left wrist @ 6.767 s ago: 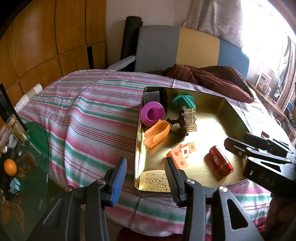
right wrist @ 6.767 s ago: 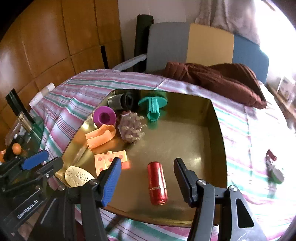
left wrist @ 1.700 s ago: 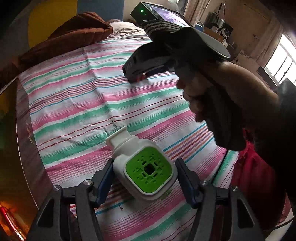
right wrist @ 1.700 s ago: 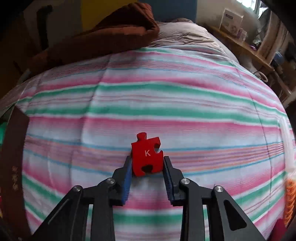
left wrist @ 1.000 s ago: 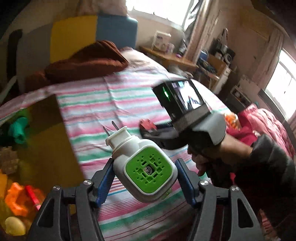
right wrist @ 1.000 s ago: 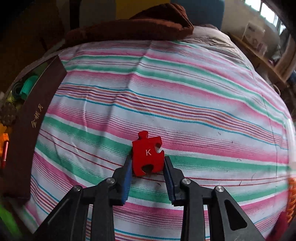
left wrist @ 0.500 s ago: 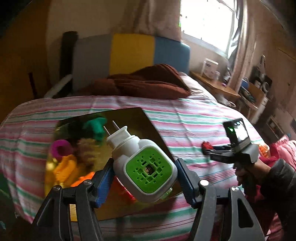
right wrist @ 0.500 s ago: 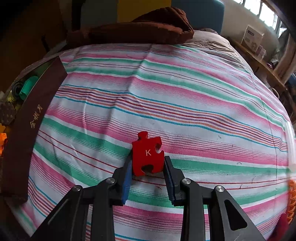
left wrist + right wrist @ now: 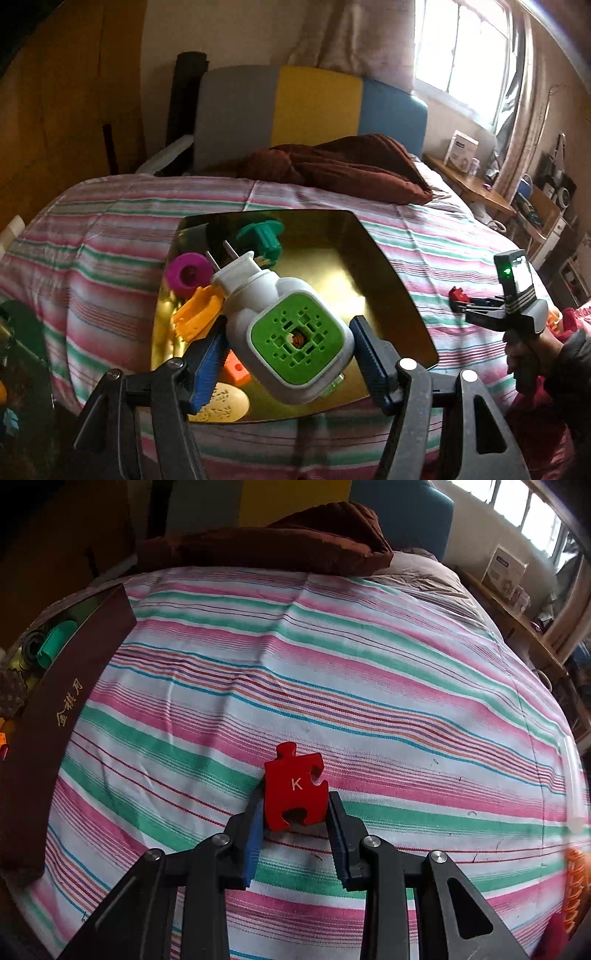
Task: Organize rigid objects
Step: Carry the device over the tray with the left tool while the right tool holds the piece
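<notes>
Left gripper [image 9: 288, 354] pinches a white plug-in device with a green vented face [image 9: 286, 326] above the shallow gold metal tray [image 9: 402, 291], apparently mid-delivery and needing lowering onto bare tray floor, while the right gripper [image 9: 295, 812] clamps a red K-marked puzzle piece [image 9: 295, 786] over the striped bedsheet [image 9: 332, 664].

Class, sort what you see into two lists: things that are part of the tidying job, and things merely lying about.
Part of the job:
- white and green plug-in device, held in left gripper
- red puzzle piece, held in right gripper
- gold tray
- purple ring
- teal piece

Lying about:
- brown blanket
- striped bedcover
- white box
</notes>
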